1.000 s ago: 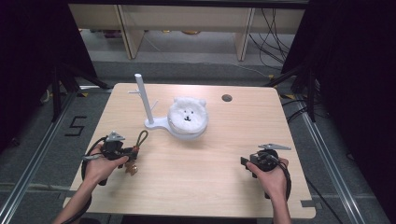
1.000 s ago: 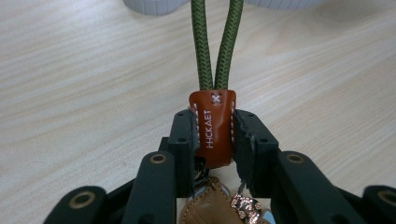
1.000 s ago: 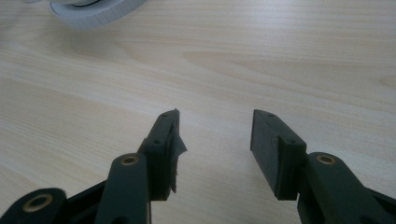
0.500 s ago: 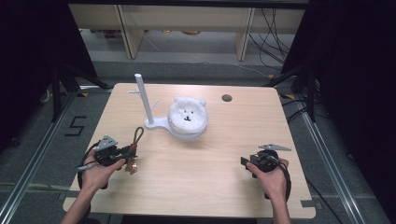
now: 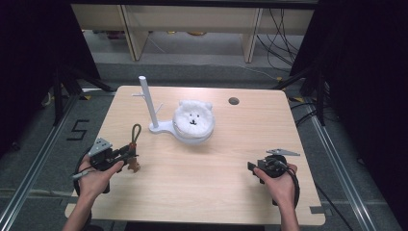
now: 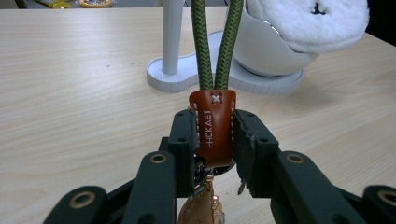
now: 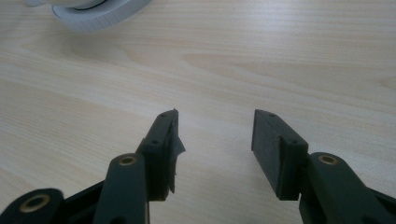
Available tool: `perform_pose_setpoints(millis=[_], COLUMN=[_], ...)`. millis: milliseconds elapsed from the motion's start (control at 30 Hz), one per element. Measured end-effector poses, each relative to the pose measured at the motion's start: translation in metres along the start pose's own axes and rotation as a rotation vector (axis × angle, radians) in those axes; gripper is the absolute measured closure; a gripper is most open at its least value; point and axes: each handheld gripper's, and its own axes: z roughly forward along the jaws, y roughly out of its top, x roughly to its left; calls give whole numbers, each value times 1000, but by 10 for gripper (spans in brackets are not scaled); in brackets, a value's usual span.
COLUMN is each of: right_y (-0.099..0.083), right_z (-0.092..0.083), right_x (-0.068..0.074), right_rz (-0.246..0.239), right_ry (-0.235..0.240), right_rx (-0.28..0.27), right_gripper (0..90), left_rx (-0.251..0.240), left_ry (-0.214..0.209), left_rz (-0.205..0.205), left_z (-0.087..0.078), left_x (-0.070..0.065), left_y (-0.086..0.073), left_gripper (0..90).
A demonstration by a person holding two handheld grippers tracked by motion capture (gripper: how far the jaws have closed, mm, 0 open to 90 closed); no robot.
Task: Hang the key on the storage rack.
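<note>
My left gripper [image 5: 130, 154] is at the table's front left, shut on a keychain [image 5: 135, 137]. In the left gripper view its jaws press on the brown leather tab [image 6: 214, 112], and the green rope loop [image 6: 201, 46] points away toward the white post stand [image 6: 172, 37]. A small tan charm [image 6: 201, 212] hangs below the tab. The stand [image 5: 146, 98] rises at mid table, beside a white bowl [image 5: 192, 137] that holds a fluffy white bear face [image 5: 193, 117]. My right gripper [image 5: 251, 167] rests at the front right, open over bare wood [image 7: 214, 126].
The light wooden table [image 5: 216, 192] has a round cable hole [image 5: 234, 101] near its far edge. Shelving and cables lie on the floor beyond the table. Dark curtains hang on both sides.
My left hand has shifted slightly left and lifted with the keychain, and the green loop now stands more upright. The right hand has stayed put.
</note>
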Motion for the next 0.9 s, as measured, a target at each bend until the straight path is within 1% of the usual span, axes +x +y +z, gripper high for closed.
perform_pose_setpoints(millis=[33, 67, 100, 133, 200, 300, 333, 367, 433, 533, 567, 600, 633, 667, 767, 800, 900], right_y=[0, 0, 0, 0, 0, 0, 0, 0, 0, 0, 0, 1, 1, 1, 1, 1, 1], right_z=[-1, -2, -1, 0, 0, 0, 0, -1, -1, 0, 0, -1, -2, -1, -3, -3, -3], right_x=[1, 2, 2, 1, 2, 2, 2, 2, 2, 2, 3, 2, 2, 2, 2, 2, 2], right_rz=[5, 9, 7, -6, -8, -6, -5, -8, -6, -9, 1, -6, -12, -2, -6, -6, -3], right_ry=[-5, 2, -3, 17, 16, 14, 15, 2, -1, 5, 5, 2, 10, 15, 9, -3, 3], right_rx=[9, 10, 10, -5, 0, -2, -6, 5, 2, -4, -8, 0, -1, -9, -5, -7, -20], right_gripper=[521, 520, 520, 520, 519, 519, 519, 518, 518, 517, 517, 517, 517, 517, 517, 516, 515], left_rx=[-4, -17, -17, -26, -49, -59, -66, -67, -68, -86, -89, -94, -94, -100, -104, -107, -113], left_ry=[1, -2, -3, -1, 3, 4, -3, 0, 0, -6, -2, -2, -2, -6, -7, -7, -7], left_rz=[-2, -8, -6, -6, -3, -1, 0, 2, 6, 11, 11, 12, 13, 16, 24, 26, 35], left_z=[-1, -1, -2, -3, -3, -3, -3, -3, -2, -1, -1, 0, 0, 1, 2, 3, 4], left_x=[0, 0, 0, 0, 0, 0, 0, 0, -1, -2, -3, -3, -4, -4, -5, -5, -7], left_y=[1, 2, 4, 5, 11, 15, 16, 18, 22, 27, 29, 30, 31, 32, 36, 37, 41], left_gripper=[690, 690, 691, 690, 690, 690, 691, 690, 690, 690, 690, 690, 690, 690, 690, 690, 690])
